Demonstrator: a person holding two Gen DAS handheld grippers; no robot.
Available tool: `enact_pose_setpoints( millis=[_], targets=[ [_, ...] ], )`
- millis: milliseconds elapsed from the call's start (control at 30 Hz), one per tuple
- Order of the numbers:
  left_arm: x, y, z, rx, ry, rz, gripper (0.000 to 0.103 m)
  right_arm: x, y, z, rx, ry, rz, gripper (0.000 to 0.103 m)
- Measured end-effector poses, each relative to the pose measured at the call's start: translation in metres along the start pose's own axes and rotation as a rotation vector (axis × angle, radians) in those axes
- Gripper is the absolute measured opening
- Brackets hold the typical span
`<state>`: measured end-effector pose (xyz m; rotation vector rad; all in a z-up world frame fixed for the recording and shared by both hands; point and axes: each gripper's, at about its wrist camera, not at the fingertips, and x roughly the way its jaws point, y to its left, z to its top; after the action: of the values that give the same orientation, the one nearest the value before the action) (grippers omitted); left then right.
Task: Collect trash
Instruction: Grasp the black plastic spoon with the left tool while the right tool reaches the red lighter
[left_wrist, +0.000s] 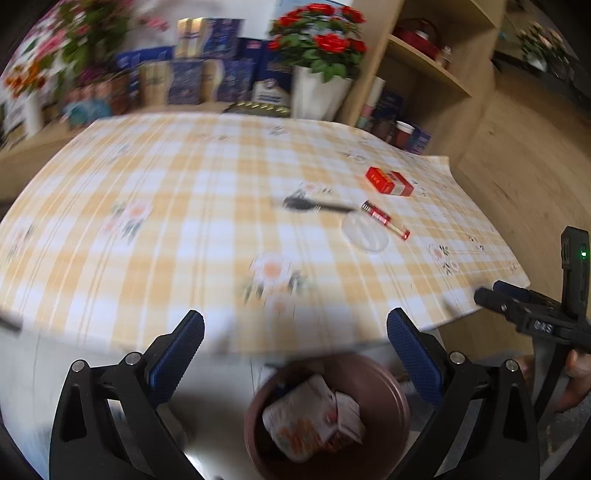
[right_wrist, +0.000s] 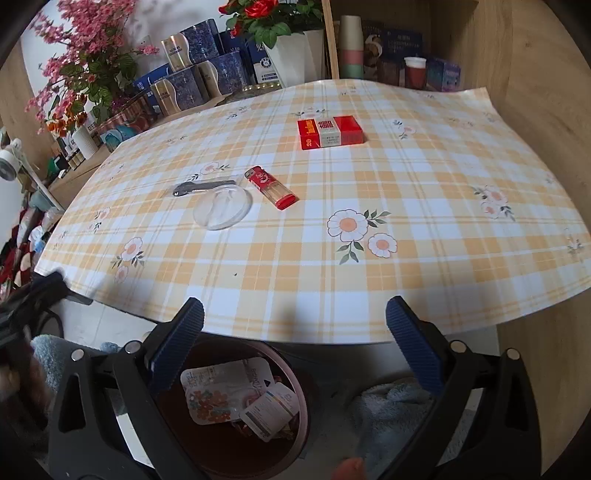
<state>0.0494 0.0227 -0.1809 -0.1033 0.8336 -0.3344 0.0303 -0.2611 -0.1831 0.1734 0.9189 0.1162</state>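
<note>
A brown bin (left_wrist: 391, 398) (right_wrist: 299, 387) stands on the floor below the table's front edge, with crumpled packaging (left_wrist: 310, 417) (right_wrist: 229, 395) inside. My left gripper (left_wrist: 295, 343) is open and empty above the bin. My right gripper (right_wrist: 295, 332) is open and empty over the table edge and bin; it also shows in the left wrist view (left_wrist: 491, 293) at the right. On the checked tablecloth (right_wrist: 406, 266) lie a red cigarette pack (left_wrist: 389, 181) (right_wrist: 330, 132), a red lighter (left_wrist: 386, 219) (right_wrist: 271, 187), a clear plastic lid (left_wrist: 365, 232) (right_wrist: 222, 207) and a dark key-like object (left_wrist: 314, 205) (right_wrist: 201, 186).
Behind the table stand blue and gold boxes (right_wrist: 192, 74), a white pot of red roses (left_wrist: 321, 88) (right_wrist: 295, 51) and pink flowers (right_wrist: 85, 55). A wooden shelf (left_wrist: 436, 74) with cups rises at the back right. A blue towel (right_wrist: 391, 410) lies on the floor beside the bin.
</note>
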Motion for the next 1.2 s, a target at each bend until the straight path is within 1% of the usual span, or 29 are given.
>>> enact_pose_setpoints(
  millis=[67,100,167,233,333,433,567,633,700,800,867,900,933,1000,1100,1167,1200],
  targets=[
    [0.021,-0.001,0.02,0.079,0.005,-0.005,0.093,0.004,-0.004,0.004,0.013,0.005,0.009,0.097],
    [0.033,-0.001,0.03,0.117,0.014,-0.007,0.089,0.006,-0.007,0.006,0.02,0.015,0.021,0.097],
    [0.062,0.001,0.054,0.192,0.033,-0.011,0.086,0.013,-0.012,0.013,0.023,0.056,0.039,0.097],
    [0.083,0.001,0.07,0.253,0.042,-0.037,0.084,0.018,-0.016,0.017,0.023,0.068,0.012,0.097],
    [0.124,-0.005,0.093,0.381,0.101,-0.043,0.079,0.022,-0.023,0.024,0.022,0.074,-0.019,0.097],
    [0.145,-0.01,0.104,0.463,0.139,-0.085,0.078,0.022,-0.032,0.031,0.039,0.062,-0.009,0.097],
    [0.163,-0.022,0.108,0.578,0.164,-0.088,0.078,0.025,-0.039,0.039,0.037,0.067,-0.007,0.097],
    [0.172,-0.026,0.108,0.615,0.186,-0.085,0.075,0.03,-0.041,0.042,0.033,0.075,-0.009,0.097],
    [0.178,-0.028,0.108,0.625,0.2,-0.096,0.073,0.032,-0.042,0.044,0.031,0.079,-0.009,0.097],
    [0.185,-0.025,0.114,0.584,0.217,-0.14,0.069,0.036,-0.041,0.048,0.023,0.078,-0.005,0.097],
    [0.185,-0.022,0.114,0.562,0.218,-0.159,0.065,0.038,-0.039,0.051,0.016,0.076,-0.001,0.096],
    [0.185,-0.022,0.113,0.559,0.215,-0.158,0.059,0.04,-0.038,0.052,0.012,0.075,0.001,0.095],
    [0.184,-0.022,0.113,0.552,0.214,-0.155,0.046,0.041,-0.037,0.054,0.006,0.072,0.004,0.089],
    [0.18,-0.02,0.114,0.525,0.213,-0.114,0.024,0.047,-0.035,0.057,-0.005,0.078,0.008,0.081],
    [0.173,-0.017,0.107,0.495,0.2,-0.072,0.02,0.059,-0.028,0.064,-0.042,0.087,0.012,0.072],
    [0.166,-0.011,0.103,0.427,0.202,-0.057,0.02,0.067,-0.024,0.07,-0.067,0.091,0.023,0.066],
    [0.162,-0.007,0.1,0.384,0.202,-0.053,0.02,0.071,-0.021,0.073,-0.079,0.093,0.029,0.061]
  ],
)
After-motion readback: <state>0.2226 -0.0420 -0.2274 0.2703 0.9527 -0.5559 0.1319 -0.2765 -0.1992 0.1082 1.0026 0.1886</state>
